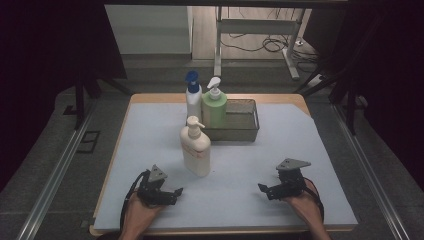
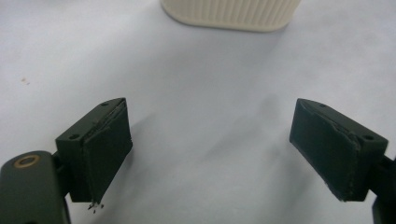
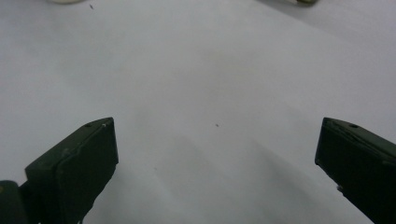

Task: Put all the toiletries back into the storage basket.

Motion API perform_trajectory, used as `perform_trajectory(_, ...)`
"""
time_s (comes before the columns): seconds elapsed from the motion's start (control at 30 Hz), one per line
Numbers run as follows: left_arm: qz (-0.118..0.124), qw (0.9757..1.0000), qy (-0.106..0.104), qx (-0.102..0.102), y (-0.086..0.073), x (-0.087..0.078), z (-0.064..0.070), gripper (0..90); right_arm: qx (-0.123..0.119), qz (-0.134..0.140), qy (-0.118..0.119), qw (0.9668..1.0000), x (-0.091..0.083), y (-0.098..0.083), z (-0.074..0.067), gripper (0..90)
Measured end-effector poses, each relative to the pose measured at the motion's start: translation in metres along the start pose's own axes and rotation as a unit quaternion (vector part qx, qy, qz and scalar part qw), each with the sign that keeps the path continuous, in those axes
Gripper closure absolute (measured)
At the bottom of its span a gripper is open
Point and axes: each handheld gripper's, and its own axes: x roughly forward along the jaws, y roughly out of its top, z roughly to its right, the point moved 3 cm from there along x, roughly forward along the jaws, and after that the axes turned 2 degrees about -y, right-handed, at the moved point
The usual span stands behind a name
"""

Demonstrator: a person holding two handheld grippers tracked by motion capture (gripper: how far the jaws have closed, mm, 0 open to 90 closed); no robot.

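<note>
A cream pump bottle stands upright on the white mat, in front of a wire basket. Its ribbed base shows at the top of the left gripper view. My left gripper rests low on the mat to the bottle's near left, open, nothing between its jaws. At the near right my right gripper is open too, its jaws wide apart over bare mat. A green pump bottle stands in the basket's left end. Just left of it stands a white bottle with a blue pump.
The mat covers a wooden table with its edge showing at the back. Metal rails run along both sides on the floor. A desk frame and cables lie beyond the table.
</note>
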Motion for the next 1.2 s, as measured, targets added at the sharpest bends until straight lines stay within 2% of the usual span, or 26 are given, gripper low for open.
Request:
perform_trajectory(0.13,-0.009,0.9997,0.013,0.018,0.000,0.003,0.003,12.1,0.002,0.007,0.010,0.9999,-0.001,0.005,-0.003,0.0)
perform_trajectory(0.53,-0.005,0.9998,0.013,0.014,-0.001,0.003,0.003,12.1,-0.002,0.021,0.032,0.9993,-0.003,0.023,-0.015,0.0)
perform_trajectory(0.73,-0.007,0.9998,0.014,0.016,-0.002,0.002,0.003,12.1,-0.024,0.023,0.034,0.9989,-0.001,0.034,-0.023,0.0)
perform_trajectory(0.83,-0.007,0.9998,0.014,0.016,-0.002,0.003,0.003,12.1,-0.025,0.027,0.048,0.9982,0.000,0.041,-0.028,0.0)
perform_trajectory(1.07,-0.006,0.9998,0.014,0.016,-0.002,0.003,0.003,12.1,-0.028,0.036,0.064,0.9969,0.006,0.058,-0.041,0.0)
perform_trajectory(1.2,-0.006,0.9997,0.014,0.016,-0.002,0.003,0.003,12.1,-0.038,0.042,0.074,0.9956,0.009,0.070,-0.050,0.0)
